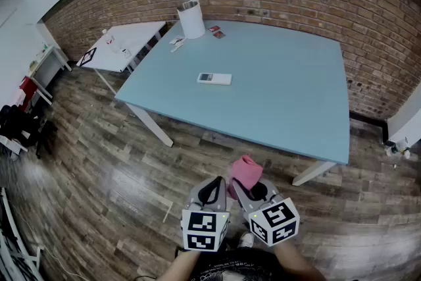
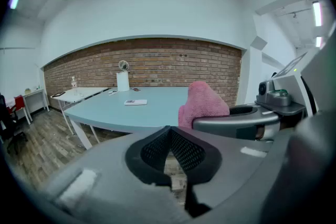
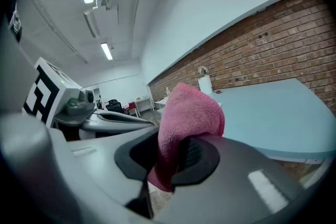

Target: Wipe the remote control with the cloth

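1. Looking down in the head view: the left gripper (image 1: 212, 193) and the right gripper (image 1: 246, 191) sit side by side close to the body, over the wooden floor (image 1: 99, 174). Both are well short of the blue table (image 1: 296, 115). This reads as a carrying pose, since nothing is within reach to work on.
2. Head view: the remote control (image 1: 214, 78) lies flat near the middle of the table, on its own and well apart from the white jug (image 1: 191, 18) at the far edge. The bare surface around it should leave room for both tools to come in.
3. Head view: the pink cloth (image 1: 246, 172) stands up out of the right gripper in a bunch, pointing toward the table.
4. Left gripper view: the jaws meet tip to tip with nothing between them. The remote control shows small on the table ahead. My guess is this tool is kept free to steady the remote during wiping.
5. Right gripper view: the jaws are clamped on a lower fold of the cloth. Most of the cloth rises above and ahead of the pads, and a short tail hangs below. Gripped low like this, the cloth leaves a soft wad in front for rubbing.
6. Wiping has not yet begun; the cloth and the remote control are well apart.
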`<state>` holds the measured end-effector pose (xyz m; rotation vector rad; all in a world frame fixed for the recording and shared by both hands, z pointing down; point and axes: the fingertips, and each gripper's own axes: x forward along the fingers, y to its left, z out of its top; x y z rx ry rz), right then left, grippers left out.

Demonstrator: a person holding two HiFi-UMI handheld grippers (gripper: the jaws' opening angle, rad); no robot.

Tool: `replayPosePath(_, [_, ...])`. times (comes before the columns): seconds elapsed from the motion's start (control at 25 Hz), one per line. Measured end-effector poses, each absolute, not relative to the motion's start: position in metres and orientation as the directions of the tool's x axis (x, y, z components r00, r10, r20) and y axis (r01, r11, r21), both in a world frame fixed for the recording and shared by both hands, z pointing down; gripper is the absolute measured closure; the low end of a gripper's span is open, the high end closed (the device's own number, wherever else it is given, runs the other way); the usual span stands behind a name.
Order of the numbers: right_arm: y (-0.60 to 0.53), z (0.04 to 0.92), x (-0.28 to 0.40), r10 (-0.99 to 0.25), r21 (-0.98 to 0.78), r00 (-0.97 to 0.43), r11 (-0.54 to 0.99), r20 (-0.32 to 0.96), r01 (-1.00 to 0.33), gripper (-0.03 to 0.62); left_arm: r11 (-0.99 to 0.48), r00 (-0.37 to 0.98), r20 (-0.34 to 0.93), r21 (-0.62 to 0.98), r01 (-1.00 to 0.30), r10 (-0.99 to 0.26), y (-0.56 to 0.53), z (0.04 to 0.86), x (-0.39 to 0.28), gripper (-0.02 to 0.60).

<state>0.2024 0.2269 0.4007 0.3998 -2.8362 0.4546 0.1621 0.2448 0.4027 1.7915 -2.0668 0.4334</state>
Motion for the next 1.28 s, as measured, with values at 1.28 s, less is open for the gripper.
replayPosePath(1.28, [0.150, 0.422, -0.004, -0.295, -0.248, -0.867, 0.876, 0.402, -0.414, 0.531, 0.041, 0.033, 0.487, 0.140, -0.989, -0.873, 0.155, 0.429, -0.053, 0.586])
